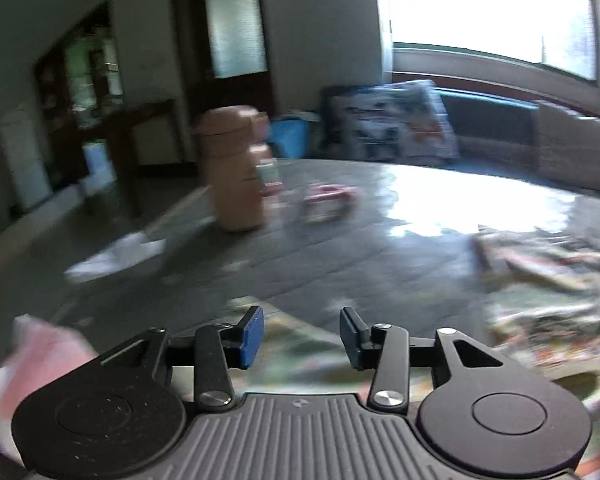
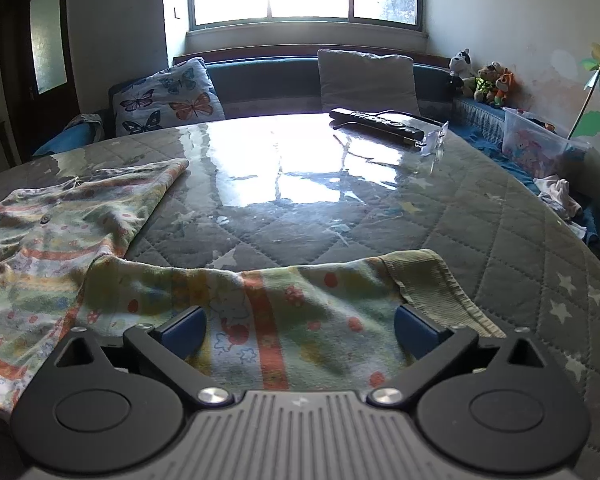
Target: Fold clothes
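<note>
The right gripper stands wide open over a patterned garment (striped, with small flowers) spread on the quilted table. A remote control and 2 pillows lie beyond.

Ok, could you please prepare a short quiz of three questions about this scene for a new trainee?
1. True or false: the right claw is shut on the patterned garment.
2. What lies beside the glasses on the table: A) remote control, B) book?
3. Which pattern has the left cushion?

Key: 1 false, its jaws stand open above the cloth. 2 A. 3 butterflies.
</note>
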